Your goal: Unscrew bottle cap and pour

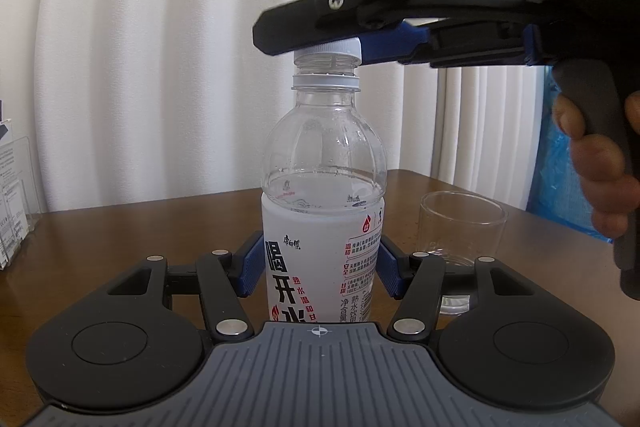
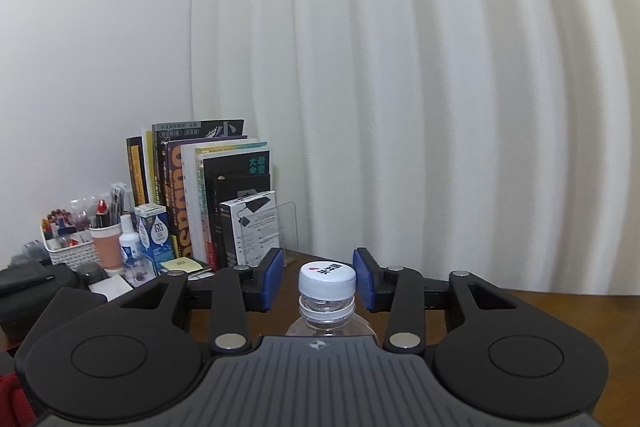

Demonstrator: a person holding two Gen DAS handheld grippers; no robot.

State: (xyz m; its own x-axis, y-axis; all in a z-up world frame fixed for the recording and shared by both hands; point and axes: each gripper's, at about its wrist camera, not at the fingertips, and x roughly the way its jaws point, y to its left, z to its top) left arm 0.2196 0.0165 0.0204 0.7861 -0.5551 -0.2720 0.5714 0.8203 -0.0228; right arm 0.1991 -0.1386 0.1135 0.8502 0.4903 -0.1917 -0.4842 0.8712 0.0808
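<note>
On table point(image 1: 140, 231) | left gripper point(image 1: 318, 267) clamps bottle point(image 1: 324, 195) | right gripper point(image 2: 319, 281) spread around cap point(image 2: 327, 281)

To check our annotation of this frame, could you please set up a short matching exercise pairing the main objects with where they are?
Things:
1. cap
2. glass
3. bottle
4. books

Places:
A. held at its label by the left gripper
B. standing upright by the wall
C. between the open jaws of the right gripper
D. on the table beside the bottle

Pairs: 1-C, 2-D, 3-A, 4-B
</note>
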